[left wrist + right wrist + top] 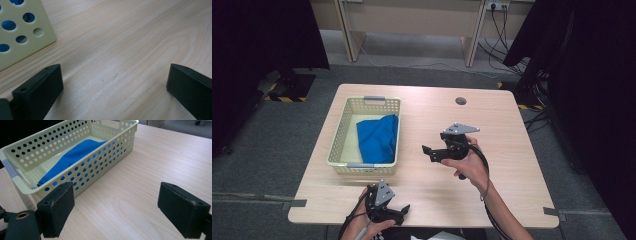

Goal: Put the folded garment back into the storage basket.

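Note:
A pale yellow perforated basket (pixel 339 135) stands on the left half of the wooden table (pixel 502 135), and a folded blue cloth (pixel 378 137) lies inside it against its right wall. My right gripper (pixel 430 152) hovers over the table's middle, to the right of the basket, jaws pointing left toward it and open with nothing between them. In the right gripper view the basket (pixel 117 142) and the blue cloth (pixel 75 155) lie ahead of the open right gripper (pixel 116 211). My left gripper (pixel 402 212) rests near the front edge, open and empty; its view has the basket's corner (pixel 46 32) at upper left.
A round grommet hole (pixel 460 101) sits in the table's far side. Dark curtains hang left and right, cables trail on the floor at the back right, and desk legs stand beyond the table.

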Available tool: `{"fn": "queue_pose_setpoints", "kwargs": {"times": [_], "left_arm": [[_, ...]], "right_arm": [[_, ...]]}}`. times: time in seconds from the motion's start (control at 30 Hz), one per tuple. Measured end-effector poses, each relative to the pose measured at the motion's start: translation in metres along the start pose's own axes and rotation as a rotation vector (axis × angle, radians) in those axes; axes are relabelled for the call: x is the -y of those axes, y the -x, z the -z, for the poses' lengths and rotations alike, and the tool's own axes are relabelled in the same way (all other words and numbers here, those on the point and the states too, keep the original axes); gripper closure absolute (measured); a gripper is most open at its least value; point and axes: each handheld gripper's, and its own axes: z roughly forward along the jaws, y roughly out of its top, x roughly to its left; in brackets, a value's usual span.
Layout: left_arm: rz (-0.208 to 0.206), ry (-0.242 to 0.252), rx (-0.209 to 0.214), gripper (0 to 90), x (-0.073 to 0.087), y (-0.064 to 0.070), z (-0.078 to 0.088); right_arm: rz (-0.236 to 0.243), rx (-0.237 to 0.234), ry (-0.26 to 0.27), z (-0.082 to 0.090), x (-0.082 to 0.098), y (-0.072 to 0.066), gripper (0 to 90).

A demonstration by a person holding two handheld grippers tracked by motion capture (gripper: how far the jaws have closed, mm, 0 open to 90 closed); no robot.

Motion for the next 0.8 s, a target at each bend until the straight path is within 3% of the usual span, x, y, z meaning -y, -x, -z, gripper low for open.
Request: {"fn": "queue_pose_setpoints", "kwargs": {"times": [0.8], "left_arm": [[0.001,0.002,-0.001,0.0,0.000,0.000,0.000]], "right_arm": [[-0.002,0.000,0.021,0.020,0.033,0.002,14.1]]}}
